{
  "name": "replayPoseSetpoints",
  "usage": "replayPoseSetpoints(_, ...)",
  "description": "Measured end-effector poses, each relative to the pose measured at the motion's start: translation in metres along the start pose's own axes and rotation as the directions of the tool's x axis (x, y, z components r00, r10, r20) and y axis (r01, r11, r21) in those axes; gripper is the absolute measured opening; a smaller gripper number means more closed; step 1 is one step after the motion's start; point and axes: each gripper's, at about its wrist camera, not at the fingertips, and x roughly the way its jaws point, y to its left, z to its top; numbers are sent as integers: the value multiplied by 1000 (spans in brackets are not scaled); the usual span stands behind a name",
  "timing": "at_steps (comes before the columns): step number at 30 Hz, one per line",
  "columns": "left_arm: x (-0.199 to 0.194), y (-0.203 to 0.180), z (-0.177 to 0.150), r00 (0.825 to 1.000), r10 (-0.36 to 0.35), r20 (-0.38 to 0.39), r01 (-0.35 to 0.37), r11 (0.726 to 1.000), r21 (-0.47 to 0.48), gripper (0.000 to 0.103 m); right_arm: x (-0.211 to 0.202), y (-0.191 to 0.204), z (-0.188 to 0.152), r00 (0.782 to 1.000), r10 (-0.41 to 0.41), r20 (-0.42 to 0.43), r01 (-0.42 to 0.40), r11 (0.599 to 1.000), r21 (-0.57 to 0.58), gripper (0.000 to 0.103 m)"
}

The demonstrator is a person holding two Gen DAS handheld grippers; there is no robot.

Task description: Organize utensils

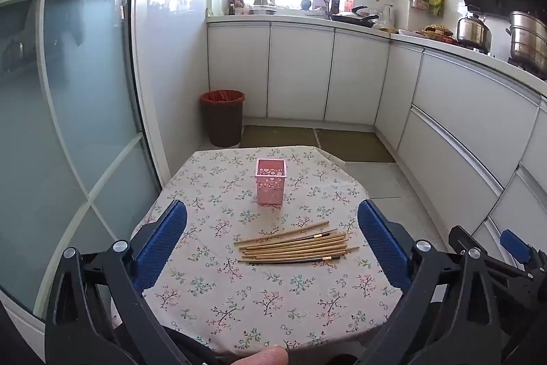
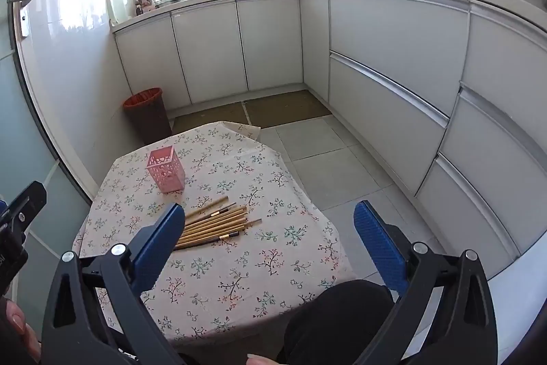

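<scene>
Several wooden chopsticks (image 1: 297, 243) lie in a loose bundle on the flowered tablecloth (image 1: 218, 293), a few with dark ends. Behind them stands an upright pink perforated holder (image 1: 270, 182), nothing visible in it. My left gripper (image 1: 271, 221) hovers above the near part of the table, jaws wide open and nothing between them. In the right wrist view the chopsticks (image 2: 218, 224) lie just past the left blue finger, and the pink holder (image 2: 166, 170) stands at the far left of the table. My right gripper (image 2: 266, 221) is open and holds nothing.
A brown bin with a red liner (image 1: 224, 118) stands on the floor beyond the table. White kitchen cabinets (image 1: 444, 112) run along the back and right. A glass sliding door (image 1: 68, 125) is on the left. A dark-clothed knee (image 2: 338, 320) sits at the table's near edge.
</scene>
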Motion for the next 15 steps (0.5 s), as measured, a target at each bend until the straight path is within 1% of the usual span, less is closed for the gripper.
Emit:
replayPoseSetpoints(7,-20,2,-4,1000,-19,13,19,1000,-18,96,-27,10,-9,999,-18,34,18,1000,0,96)
replayPoseSetpoints(8,-14,2,1,1000,-18,9,19,1000,-20,96,-31,10,-10,999,-22,39,22,1000,2,96)
replayPoseSetpoints(15,-20,1,-2,1000,-23,12,23,999,-23,96,-39,7,-11,998,-39,56,38,999,16,96)
